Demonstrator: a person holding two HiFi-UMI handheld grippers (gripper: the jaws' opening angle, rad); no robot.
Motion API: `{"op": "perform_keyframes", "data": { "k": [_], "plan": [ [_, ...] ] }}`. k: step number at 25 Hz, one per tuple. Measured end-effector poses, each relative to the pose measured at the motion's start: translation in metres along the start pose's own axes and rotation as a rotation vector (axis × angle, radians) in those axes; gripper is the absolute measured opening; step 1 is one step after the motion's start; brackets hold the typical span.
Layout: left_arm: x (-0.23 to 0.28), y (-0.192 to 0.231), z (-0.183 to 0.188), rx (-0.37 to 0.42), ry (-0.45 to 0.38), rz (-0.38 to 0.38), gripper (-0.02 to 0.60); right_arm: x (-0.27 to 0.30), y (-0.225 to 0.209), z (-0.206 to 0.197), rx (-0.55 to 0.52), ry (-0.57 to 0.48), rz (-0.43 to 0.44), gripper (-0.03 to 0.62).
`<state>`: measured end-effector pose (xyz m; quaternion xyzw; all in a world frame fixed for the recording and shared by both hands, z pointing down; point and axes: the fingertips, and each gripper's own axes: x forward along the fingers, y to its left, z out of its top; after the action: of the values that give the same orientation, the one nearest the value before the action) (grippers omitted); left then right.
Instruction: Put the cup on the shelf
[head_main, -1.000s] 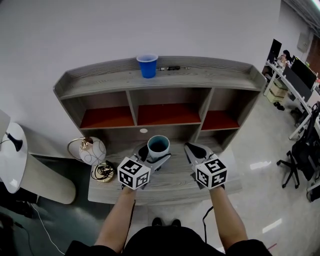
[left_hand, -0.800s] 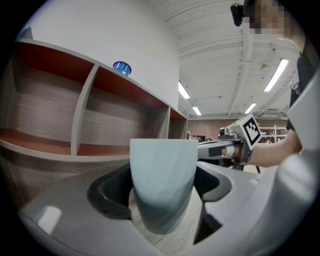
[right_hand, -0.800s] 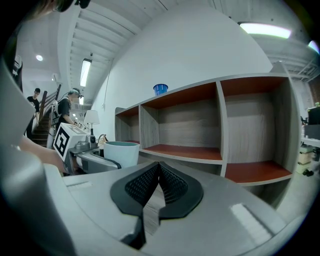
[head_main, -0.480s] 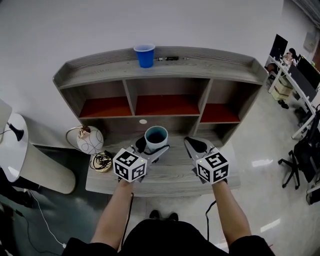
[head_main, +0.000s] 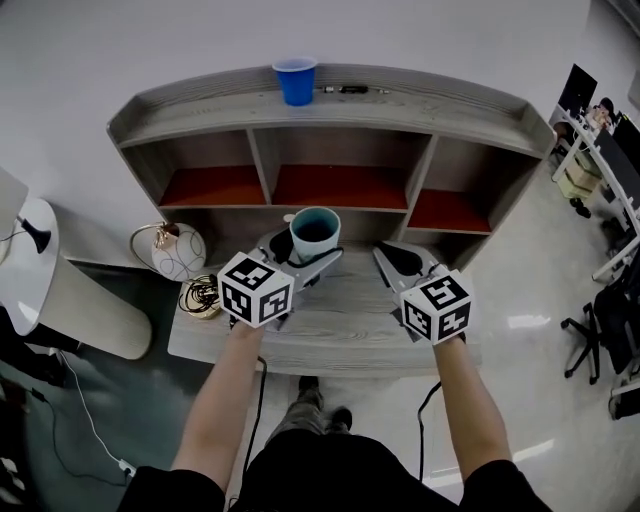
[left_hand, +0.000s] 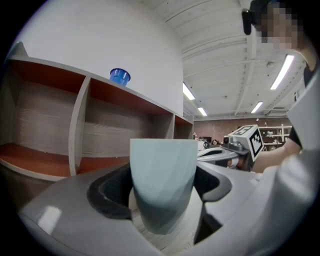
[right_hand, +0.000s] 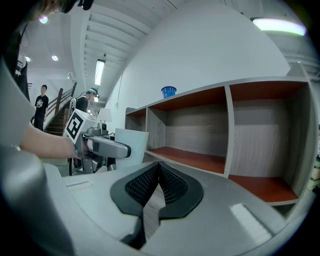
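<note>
A pale blue-green cup (head_main: 315, 232) stands upright between the jaws of my left gripper (head_main: 306, 257), which is shut on its sides. The cup is off the grey lower board (head_main: 340, 330), in front of the shelf's middle compartment (head_main: 340, 185). In the left gripper view the cup (left_hand: 162, 185) fills the gap between the pads. My right gripper (head_main: 398, 262) hovers to the right of the cup, shut and holding nothing; its pads (right_hand: 170, 187) meet. The right gripper view shows the cup (right_hand: 130, 146) at the left.
The grey shelf unit has three compartments with red-brown floors. On its top stand a blue plastic cup (head_main: 296, 80) and a dark pen-like thing (head_main: 347, 89). A round white lamp (head_main: 178, 252) and a coiled cable (head_main: 200, 297) lie at the left. Office chairs (head_main: 600, 320) stand at the right.
My left gripper has risen with the cup, which now shows higher against the shelf. The right gripper has stayed about where it was.
</note>
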<state>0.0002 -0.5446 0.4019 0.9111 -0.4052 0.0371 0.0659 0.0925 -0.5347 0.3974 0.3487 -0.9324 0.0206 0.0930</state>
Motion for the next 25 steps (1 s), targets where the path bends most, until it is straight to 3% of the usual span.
{"op": "perform_keyframes", "data": {
  "k": [15, 25],
  "plan": [
    [0.06, 0.051, 0.055, 0.023, -0.035, 0.031, 0.36, 0.049, -0.034, 0.022, 0.013, -0.016, -0.034, 0.012],
    [0.095, 0.082, 0.075, -0.009, -0.085, 0.073, 0.359, 0.073, -0.052, 0.033, 0.023, -0.026, -0.054, 0.012]
  ]
}}
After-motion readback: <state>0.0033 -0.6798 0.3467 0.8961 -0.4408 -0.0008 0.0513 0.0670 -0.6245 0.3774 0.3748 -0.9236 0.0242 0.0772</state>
